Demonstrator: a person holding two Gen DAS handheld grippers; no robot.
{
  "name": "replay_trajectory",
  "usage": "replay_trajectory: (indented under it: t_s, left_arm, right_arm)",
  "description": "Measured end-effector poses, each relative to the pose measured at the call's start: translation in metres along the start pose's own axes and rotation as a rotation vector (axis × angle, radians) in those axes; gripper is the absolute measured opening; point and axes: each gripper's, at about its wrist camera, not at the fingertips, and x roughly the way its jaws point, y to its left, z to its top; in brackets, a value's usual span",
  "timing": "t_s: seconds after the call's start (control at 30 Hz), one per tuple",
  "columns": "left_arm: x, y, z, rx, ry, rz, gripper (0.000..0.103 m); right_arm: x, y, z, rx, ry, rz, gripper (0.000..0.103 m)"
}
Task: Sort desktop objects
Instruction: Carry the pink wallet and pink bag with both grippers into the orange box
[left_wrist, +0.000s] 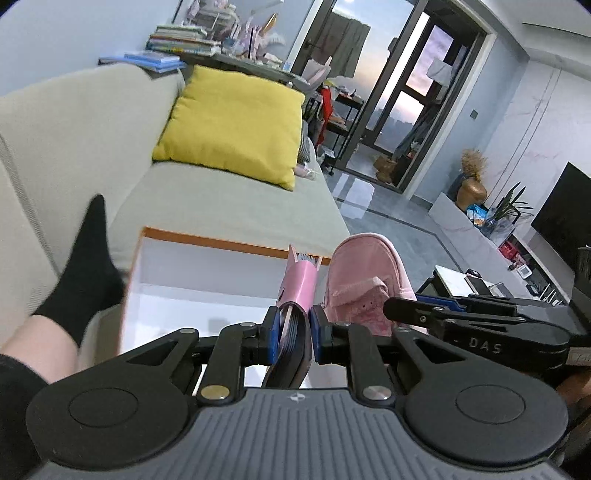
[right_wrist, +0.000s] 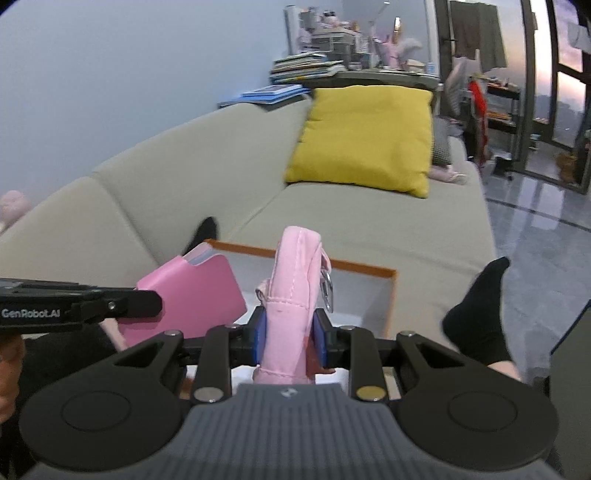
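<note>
The left gripper (left_wrist: 293, 334) fingers pinch a pink notebook (left_wrist: 297, 291). The right gripper (right_wrist: 288, 332) fingers squeeze a pink pouch (right_wrist: 291, 295). Both hang over the white box (left_wrist: 207, 273). The soft pouch might slip out and miss the box.

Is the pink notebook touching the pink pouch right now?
Apart. In the right wrist view the pink notebook sits left of the pink pouch, and the white box interior shows between them.

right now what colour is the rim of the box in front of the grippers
Orange, along the top edge of the white box; the left wrist view shows it best.
</note>
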Motion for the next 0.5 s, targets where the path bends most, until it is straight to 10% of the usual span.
replay_trajectory:
  t_s: [0.5]
  left_arm:
    - [0.100, 0.026, -0.014, -0.110, 0.195, -0.048, 0.019]
  right_arm:
    - [0.101, -0.026, -0.018, 0.010, 0.317, -0.100, 0.028]
